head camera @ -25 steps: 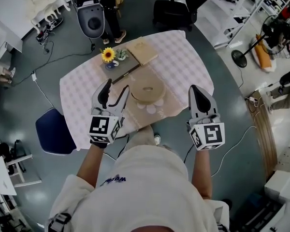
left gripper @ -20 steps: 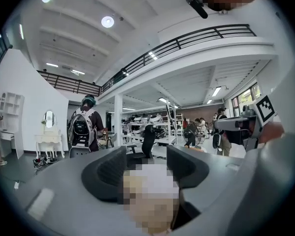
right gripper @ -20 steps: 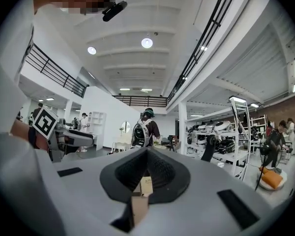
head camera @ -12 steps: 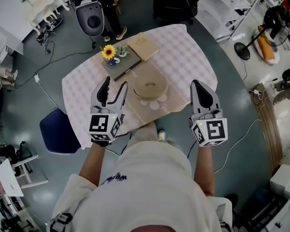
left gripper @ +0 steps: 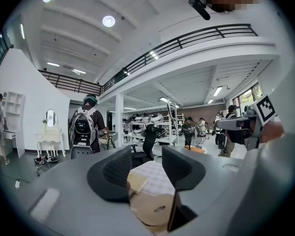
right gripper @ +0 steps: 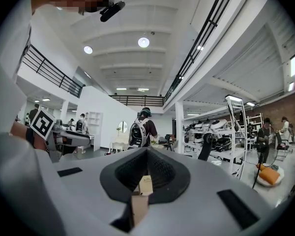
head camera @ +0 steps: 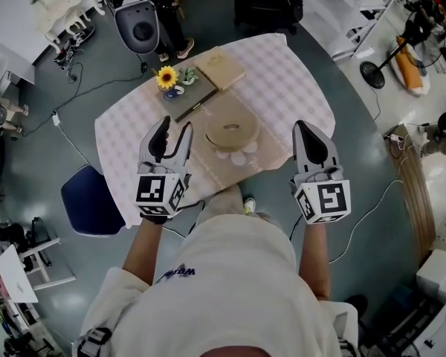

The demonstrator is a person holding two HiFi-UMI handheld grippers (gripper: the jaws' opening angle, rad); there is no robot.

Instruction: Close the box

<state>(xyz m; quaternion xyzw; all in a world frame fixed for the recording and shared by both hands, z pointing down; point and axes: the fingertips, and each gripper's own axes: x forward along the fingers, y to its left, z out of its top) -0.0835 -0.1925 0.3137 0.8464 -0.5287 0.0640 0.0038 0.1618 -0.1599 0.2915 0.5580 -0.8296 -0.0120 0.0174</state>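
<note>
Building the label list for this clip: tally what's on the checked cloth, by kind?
Tan boxes: 2, the round box and the square box
Sunflower ornament: 1
Dark flat board: 1
Tan mat: 1
White petal-shaped piece: 1
Total: 6

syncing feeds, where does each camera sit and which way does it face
Head view: on the head, steeply down at table and round box; shows torso, arms, left gripper, right gripper.
Left gripper view: on that gripper, level over the table into the hall; shows its fingers, apart, just been closing on nothing, and the right gripper.
Right gripper view: on that gripper, level into the hall; shows its fingers together and the left gripper.
Shared: both gripper views catch the backpack wearer.
</note>
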